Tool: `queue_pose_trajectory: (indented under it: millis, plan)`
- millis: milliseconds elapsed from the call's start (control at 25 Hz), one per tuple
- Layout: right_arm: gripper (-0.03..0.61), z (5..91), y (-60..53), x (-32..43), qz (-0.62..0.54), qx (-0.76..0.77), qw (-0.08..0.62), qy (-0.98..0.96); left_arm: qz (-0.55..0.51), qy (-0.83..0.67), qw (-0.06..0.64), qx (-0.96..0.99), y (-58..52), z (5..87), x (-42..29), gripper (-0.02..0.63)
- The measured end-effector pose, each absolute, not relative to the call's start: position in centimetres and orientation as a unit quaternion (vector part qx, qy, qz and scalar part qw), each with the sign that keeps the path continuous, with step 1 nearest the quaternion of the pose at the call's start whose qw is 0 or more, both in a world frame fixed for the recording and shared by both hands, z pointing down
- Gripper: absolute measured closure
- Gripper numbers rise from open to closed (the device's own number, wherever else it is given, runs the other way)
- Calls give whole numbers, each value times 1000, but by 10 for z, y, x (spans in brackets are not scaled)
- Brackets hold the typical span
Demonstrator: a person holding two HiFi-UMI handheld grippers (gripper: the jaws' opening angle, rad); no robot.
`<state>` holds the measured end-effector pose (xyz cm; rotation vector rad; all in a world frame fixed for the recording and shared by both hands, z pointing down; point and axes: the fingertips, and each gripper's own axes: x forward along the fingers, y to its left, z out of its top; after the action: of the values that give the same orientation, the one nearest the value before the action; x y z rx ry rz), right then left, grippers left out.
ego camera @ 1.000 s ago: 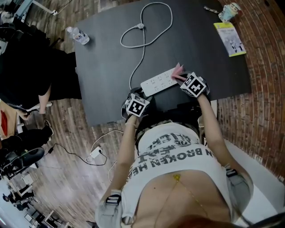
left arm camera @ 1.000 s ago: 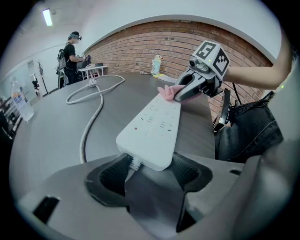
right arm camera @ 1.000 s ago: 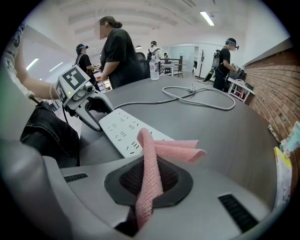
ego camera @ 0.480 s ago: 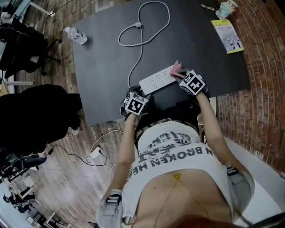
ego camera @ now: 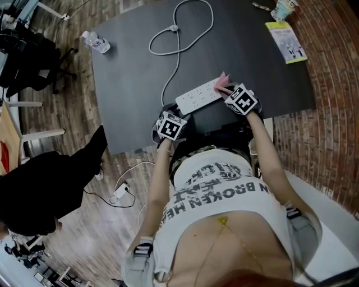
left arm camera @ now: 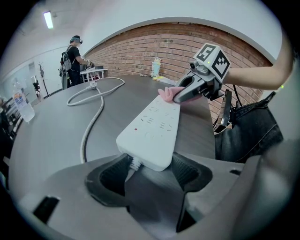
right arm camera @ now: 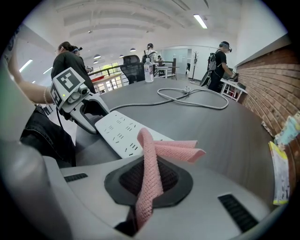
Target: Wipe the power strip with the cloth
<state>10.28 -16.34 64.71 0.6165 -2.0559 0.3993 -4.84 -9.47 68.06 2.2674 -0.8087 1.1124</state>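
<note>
A white power strip (ego camera: 197,95) lies slanted near the front edge of the dark table (ego camera: 134,73). My left gripper (ego camera: 173,114) is shut on the strip's cable end (left arm camera: 149,157), one pad against each side. A pink cloth (ego camera: 222,84) rests on the strip's far right end, and my right gripper (ego camera: 227,93) is shut on it. In the right gripper view the cloth (right arm camera: 152,159) runs up from between the jaws and folds over onto the power strip (right arm camera: 119,133). The left gripper view shows the right gripper (left arm camera: 180,96) pressing the cloth (left arm camera: 165,93) down.
The strip's white cord (ego camera: 179,33) loops across the table's far side. A water bottle (ego camera: 96,42) lies at the back left, with a booklet (ego camera: 287,42) and a cup (ego camera: 285,8) at the back right. A person in black (ego camera: 50,190) stands on the floor to the left.
Both grippers, the strip and the cloth keep the same hold and barely shift. The person in black at the left has moved down the view along the floor.
</note>
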Motion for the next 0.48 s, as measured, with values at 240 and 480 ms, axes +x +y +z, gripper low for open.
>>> queue_pose_trajectory:
  millis: [240, 480]
  plan:
    - [561, 648, -162, 103, 154, 249, 482, -826, 406, -295, 241, 831, -94, 683, -47, 337]
    - [561, 648, -162, 103, 153, 254, 476, -828, 403, -299, 238, 832, -95, 682, -49, 337]
